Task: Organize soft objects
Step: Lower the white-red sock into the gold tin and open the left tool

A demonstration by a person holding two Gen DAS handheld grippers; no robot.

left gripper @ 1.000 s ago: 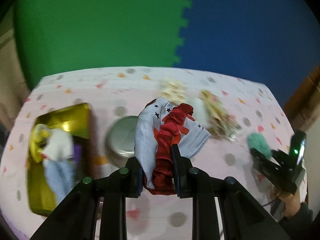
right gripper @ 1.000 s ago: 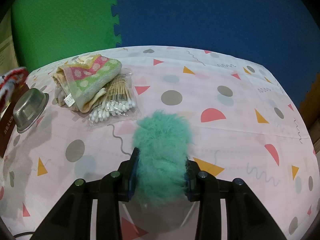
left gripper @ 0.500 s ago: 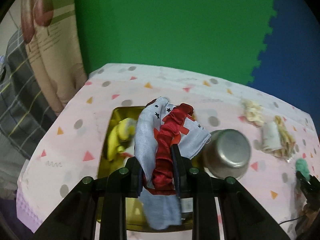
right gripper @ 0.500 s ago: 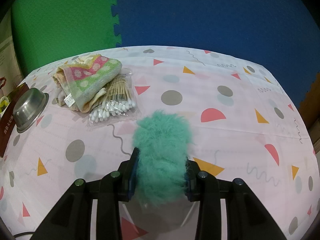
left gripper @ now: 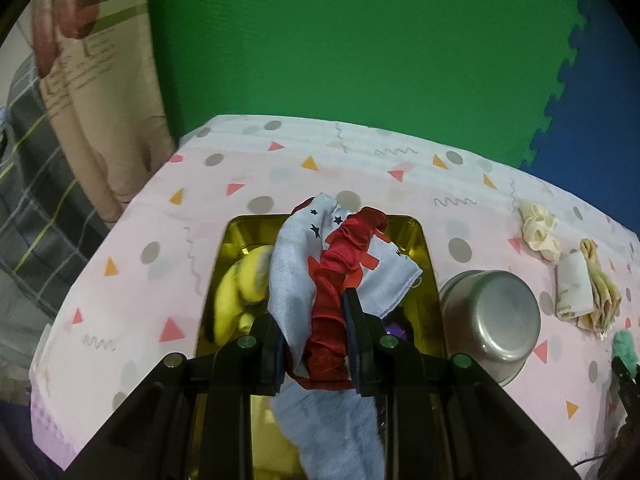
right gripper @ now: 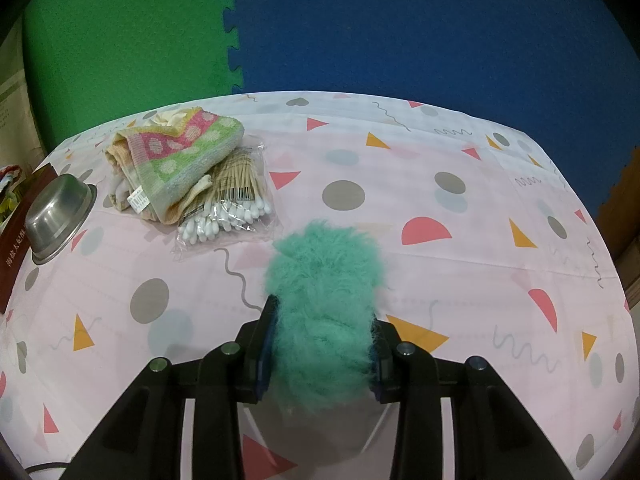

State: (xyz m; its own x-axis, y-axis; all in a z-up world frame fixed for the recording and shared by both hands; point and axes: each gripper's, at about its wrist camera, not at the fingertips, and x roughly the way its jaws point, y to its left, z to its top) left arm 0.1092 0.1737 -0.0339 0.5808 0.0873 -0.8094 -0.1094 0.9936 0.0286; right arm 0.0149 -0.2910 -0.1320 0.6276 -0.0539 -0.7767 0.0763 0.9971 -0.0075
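At centre frame of the left wrist view, the red-and-grey scrunchie [left gripper: 328,292] sat clamped between the left gripper [left gripper: 316,344] jaws, directly above the gold tray [left gripper: 424,248]. The right gripper [right gripper: 318,344] jaws pinched the teal fluffy scrunchie [right gripper: 324,288] over the table [right gripper: 480,264]. Risk: trailing grey fabric might snag a finger on release, dragging tray contents out.

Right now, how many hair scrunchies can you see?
3: a red scrunchie in the left gripper over the gold tin, a green fluffy scrunchie in the right gripper, a cream scrunchie on the table. The tin may hide more.
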